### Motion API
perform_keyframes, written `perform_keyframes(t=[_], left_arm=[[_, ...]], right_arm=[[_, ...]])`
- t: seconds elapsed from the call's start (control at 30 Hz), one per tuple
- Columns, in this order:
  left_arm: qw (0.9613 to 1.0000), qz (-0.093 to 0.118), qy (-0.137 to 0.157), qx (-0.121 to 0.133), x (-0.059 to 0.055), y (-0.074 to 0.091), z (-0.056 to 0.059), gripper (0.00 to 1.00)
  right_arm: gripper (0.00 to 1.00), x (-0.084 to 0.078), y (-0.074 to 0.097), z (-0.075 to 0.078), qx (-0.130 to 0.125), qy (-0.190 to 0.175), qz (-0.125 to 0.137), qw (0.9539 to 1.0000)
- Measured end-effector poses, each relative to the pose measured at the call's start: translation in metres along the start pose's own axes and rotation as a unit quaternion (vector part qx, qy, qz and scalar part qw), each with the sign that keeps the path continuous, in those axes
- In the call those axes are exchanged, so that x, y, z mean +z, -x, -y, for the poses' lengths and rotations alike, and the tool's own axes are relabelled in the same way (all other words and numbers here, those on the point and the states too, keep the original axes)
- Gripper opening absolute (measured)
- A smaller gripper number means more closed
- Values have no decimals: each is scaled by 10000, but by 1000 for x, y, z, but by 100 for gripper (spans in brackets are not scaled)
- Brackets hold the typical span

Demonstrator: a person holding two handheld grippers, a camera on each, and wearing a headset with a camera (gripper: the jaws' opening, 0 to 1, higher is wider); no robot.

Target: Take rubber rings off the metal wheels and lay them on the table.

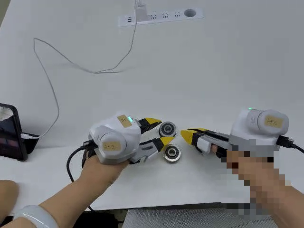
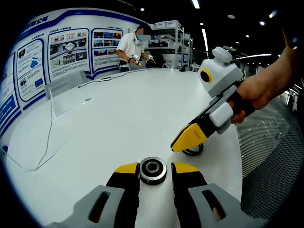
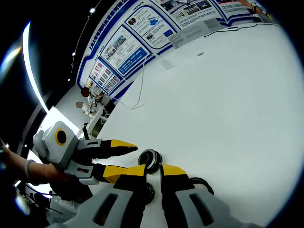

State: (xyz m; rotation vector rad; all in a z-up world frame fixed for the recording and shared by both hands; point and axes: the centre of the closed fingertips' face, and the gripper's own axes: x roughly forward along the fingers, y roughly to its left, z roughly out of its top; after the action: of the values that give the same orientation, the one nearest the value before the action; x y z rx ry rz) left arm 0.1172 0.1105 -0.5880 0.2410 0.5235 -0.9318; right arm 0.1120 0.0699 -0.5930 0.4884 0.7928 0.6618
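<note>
At the left edge of the white desk (image 1: pixel 213 71) a phone (image 1: pixel 10 133) stands propped, and a thin grey cable (image 1: pixel 47 80) loops from it across the desk to a power strip (image 1: pixel 161 15) at the far side. Right of the phone, a hand (image 1: pixel 100 172) holds the left claw (image 1: pixel 159 131), which points to the right. Its jaws are spread about one wheel apart, and the far wheel (image 1: pixel 167 128) lies flat on the desk between the yellow tips. In the left gripper view the wheel sits close against the left jaw, but I cannot tell whether the jaws press it. The near wheel (image 1: pixel 172 153) lies flat just beside the claw's nearer tip, on the near side, with its dark rim still around the metal hub. Further right, the right claw (image 1: pixel 190 135) points left at the two wheels, its jaws narrow with nothing between the tips. A thin black ring (image 3: pixel 204 180) lies flat on the desk just beside this claw's right jaw.
</note>
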Motion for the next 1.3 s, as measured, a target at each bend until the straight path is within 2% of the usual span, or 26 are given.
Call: perform_keyframes(t=[0.3,0.57,0.93,1.3], left_arm=[[9996,-240,-124,6,-5,-10,-3,21],[9992,-353,-201,-34,-9,-13,-3,16],[9990,-381,-227,-52,-10,-13,-4,14],[9991,-363,-210,-47,-9,-13,-4,14]], right_arm=[[12,0,-2,-2,7,-45,12,10000],[12,0,-4,-2,26,-87,20,10000],[12,-4,-11,-1,71,-242,-14,9997],[12,-3,-25,0,133,-652,-20,9978]])
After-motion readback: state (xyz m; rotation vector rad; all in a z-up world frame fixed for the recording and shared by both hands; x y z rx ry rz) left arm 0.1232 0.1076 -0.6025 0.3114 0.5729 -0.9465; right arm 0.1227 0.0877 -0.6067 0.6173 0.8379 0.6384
